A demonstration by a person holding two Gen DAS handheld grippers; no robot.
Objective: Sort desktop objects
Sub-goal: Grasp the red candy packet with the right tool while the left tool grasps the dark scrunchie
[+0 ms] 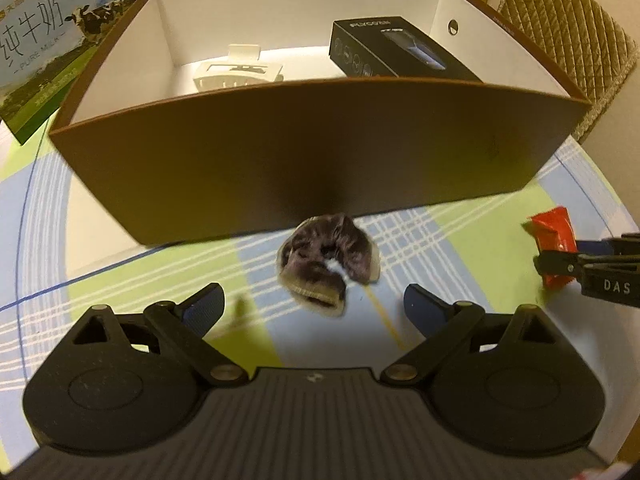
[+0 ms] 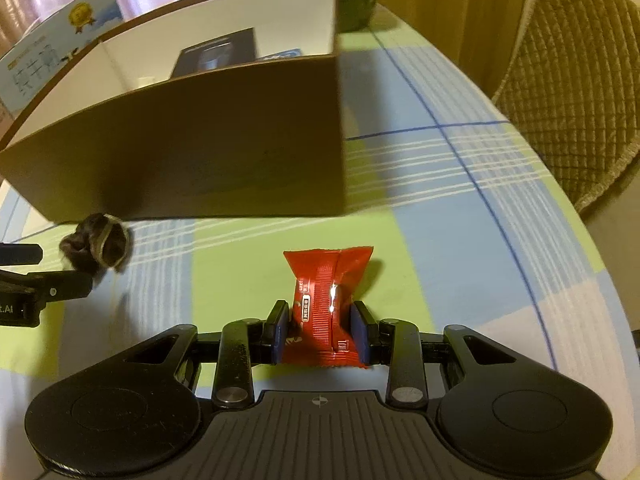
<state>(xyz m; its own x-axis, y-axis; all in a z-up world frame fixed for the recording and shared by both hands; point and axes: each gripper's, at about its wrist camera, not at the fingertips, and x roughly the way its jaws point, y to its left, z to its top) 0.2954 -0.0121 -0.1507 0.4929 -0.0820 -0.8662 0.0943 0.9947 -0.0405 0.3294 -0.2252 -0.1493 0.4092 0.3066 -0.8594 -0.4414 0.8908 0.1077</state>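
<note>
Red snack packet [image 2: 326, 308], one, pinched at its lower half between the two blue pads of the right claw [image 2: 320, 332], in front of the brown box's near wall and toward its right corner; small print on the wrapper is too fine to read. Dark scrunchie [image 1: 328, 262], one, lies on the worktop [image 2: 460, 240] just before the same wall, near its middle, ahead of the left claw [image 1: 314, 306], whose fingers are spread wide with nothing between them. Brown box [image 1: 304, 152], open-topped with a white interior, holds a black carton [image 1: 394, 50] against its right side, with a product picture and a printed name too blurred to read, and a white plastic item [image 1: 238, 72] to the left of that carton. In the right wrist view a strip of something blue shows beside the carton; what it is cannot be told. Left of the box stands a milk carton [image 1: 52, 36] printed with cows, Chinese characters and "PURE MILK". Right of the box, a quilted chair [image 2: 568, 80]. The worktop cloth is checked in green, blue and white.
</note>
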